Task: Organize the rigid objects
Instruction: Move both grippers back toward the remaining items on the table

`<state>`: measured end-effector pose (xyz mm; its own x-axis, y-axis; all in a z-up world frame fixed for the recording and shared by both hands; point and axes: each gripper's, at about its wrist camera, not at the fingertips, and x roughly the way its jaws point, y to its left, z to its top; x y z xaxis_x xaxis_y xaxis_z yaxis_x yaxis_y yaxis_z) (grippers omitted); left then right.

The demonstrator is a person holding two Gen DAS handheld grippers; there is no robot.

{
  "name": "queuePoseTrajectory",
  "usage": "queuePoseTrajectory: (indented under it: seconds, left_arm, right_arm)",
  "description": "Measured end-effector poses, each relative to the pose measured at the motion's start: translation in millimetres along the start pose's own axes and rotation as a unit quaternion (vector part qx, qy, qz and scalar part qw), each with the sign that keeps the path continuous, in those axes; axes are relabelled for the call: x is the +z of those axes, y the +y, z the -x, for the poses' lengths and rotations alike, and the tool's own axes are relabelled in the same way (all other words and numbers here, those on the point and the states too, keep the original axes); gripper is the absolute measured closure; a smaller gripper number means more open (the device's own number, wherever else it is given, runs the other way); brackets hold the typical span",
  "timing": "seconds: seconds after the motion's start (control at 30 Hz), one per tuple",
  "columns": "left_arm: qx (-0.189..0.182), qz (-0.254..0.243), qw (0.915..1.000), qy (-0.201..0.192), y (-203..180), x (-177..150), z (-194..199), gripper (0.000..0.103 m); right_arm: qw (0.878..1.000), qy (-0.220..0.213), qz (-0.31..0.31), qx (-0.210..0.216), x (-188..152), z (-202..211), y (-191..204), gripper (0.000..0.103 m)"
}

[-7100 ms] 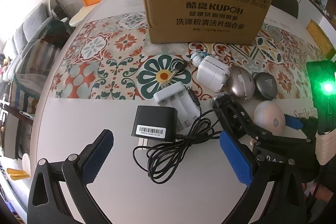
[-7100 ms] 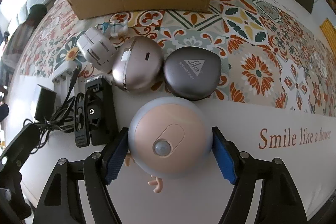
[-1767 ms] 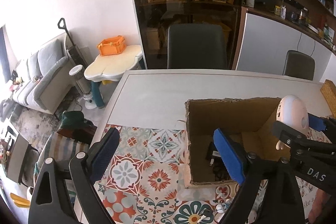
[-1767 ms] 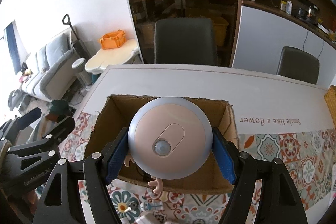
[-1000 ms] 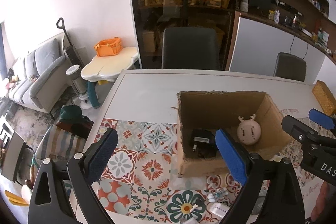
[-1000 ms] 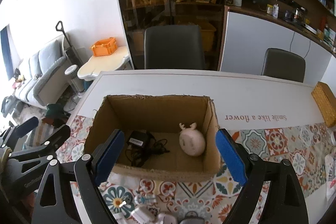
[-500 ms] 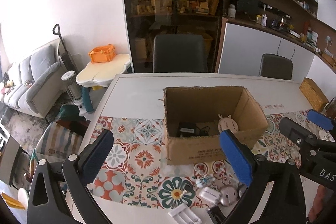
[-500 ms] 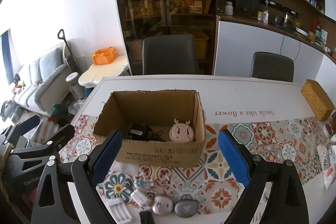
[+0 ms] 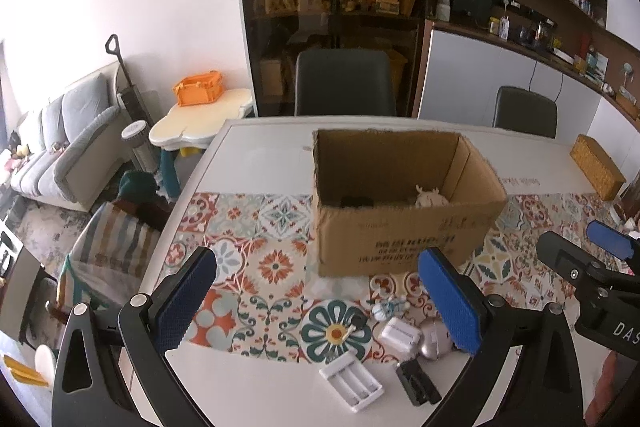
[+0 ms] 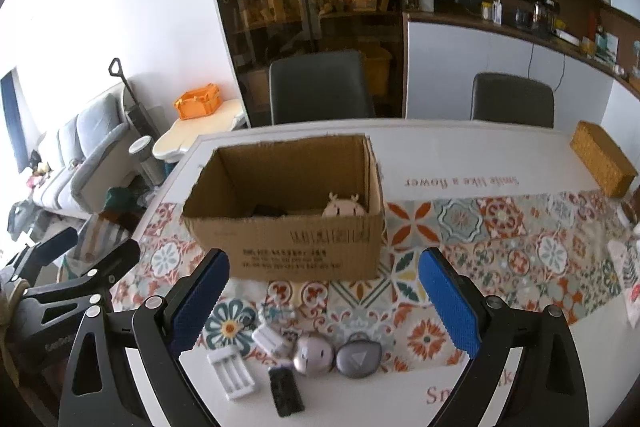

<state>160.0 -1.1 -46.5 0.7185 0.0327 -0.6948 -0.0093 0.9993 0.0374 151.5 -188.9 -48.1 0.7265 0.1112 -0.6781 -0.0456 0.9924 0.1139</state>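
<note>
An open cardboard box [image 9: 400, 227] [image 10: 296, 239] stands on the patterned runner. Inside it lie a pink round light with antlers [image 9: 430, 199] [image 10: 344, 207] and a black adapter [image 10: 268, 211]. My left gripper [image 9: 316, 291] is open and empty, well short of the box. My right gripper [image 10: 324, 295] is empty and its jaws are still opening. On the table in front of the box lie a white battery charger [image 10: 231, 373], a white plug cube [image 10: 272, 341], a rose-gold case [image 10: 314, 351], a grey case [image 10: 358, 351] and a black clip [image 10: 285, 395].
A wicker box [image 10: 604, 163] sits at the table's far right corner. Two dark chairs [image 10: 320, 91] stand behind the table. Beyond the table's left edge [image 9: 188, 203] are a striped chair and a sofa.
Both grippers have drawn back from the box, which now looks smaller and farther. The small items in front of it have come into view. The pink light stays in the box.
</note>
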Motion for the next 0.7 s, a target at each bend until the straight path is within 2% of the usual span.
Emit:
queuePoseTrajectory:
  seconds: [0.43,0.7]
  left_arm:
    - [0.009,-0.012,0.9972,0.073,-5.4,-56.1,-18.7,0.0]
    - [0.022,-0.017,0.9942,0.104,0.7,-78.0,-24.0,0.0]
  right_arm:
    - [0.997,0.075,-0.007,0.003,-45.7,-19.6,-9.3,0.007]
    - [0.991,0.132,0.005,0.016,-74.6,-37.4,-0.9,0.01]
